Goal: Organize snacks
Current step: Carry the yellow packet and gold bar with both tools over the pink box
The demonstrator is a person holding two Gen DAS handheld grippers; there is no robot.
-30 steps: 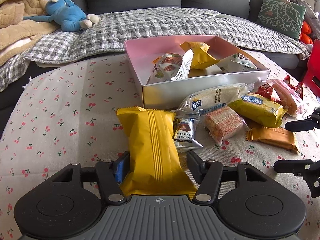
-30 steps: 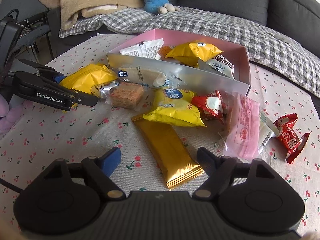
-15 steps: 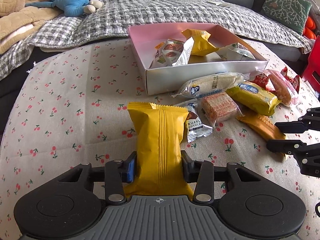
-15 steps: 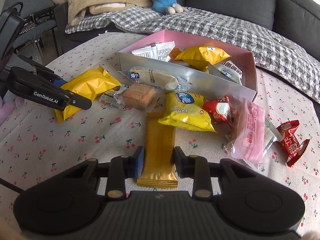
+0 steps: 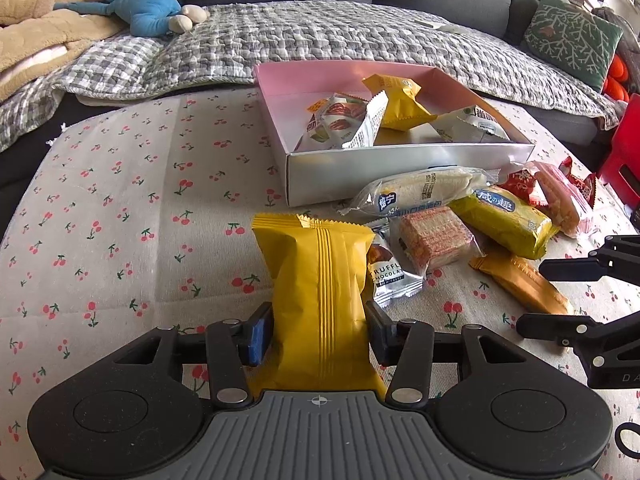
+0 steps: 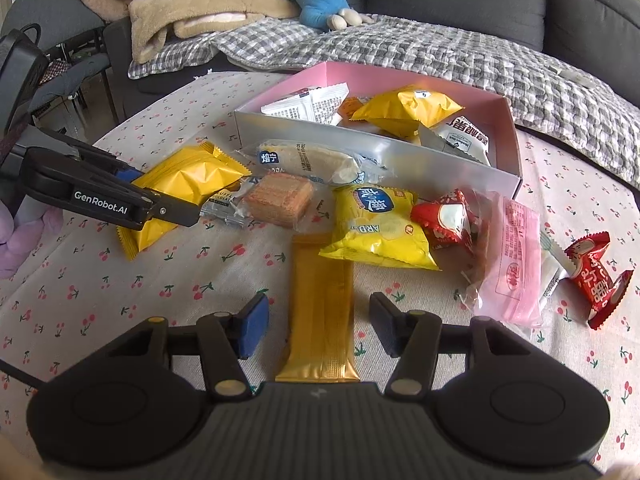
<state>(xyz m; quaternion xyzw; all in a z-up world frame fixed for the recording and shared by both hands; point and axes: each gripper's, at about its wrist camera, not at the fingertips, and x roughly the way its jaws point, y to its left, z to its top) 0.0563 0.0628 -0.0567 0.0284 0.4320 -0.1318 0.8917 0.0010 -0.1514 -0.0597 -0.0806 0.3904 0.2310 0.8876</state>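
My left gripper [image 5: 320, 330] is shut on a yellow snack packet [image 5: 320, 280] and holds it just above the cherry-print tablecloth. It also shows in the right wrist view [image 6: 188, 184]. My right gripper [image 6: 318, 326] is open, its fingers on either side of a gold wafer bar [image 6: 322, 308] that lies flat on the cloth, not touching it. The pink box [image 5: 400, 172] with a silver front wall holds several snack packets. It stands behind the loose snacks [image 5: 440, 216].
Loose on the cloth lie a bread roll packet [image 6: 308, 160], a wafer square [image 6: 278, 198], a yellow chips packet [image 6: 376, 224], a red candy [image 6: 596, 276] and a pink bag [image 6: 508, 256]. A sofa with a blue plush toy [image 5: 148, 4] stands behind the table.
My right gripper, shut on the gold bar half a second ago, has opened. My left gripper has kept its hold on the yellow packet and drawn it slightly nearer the box.
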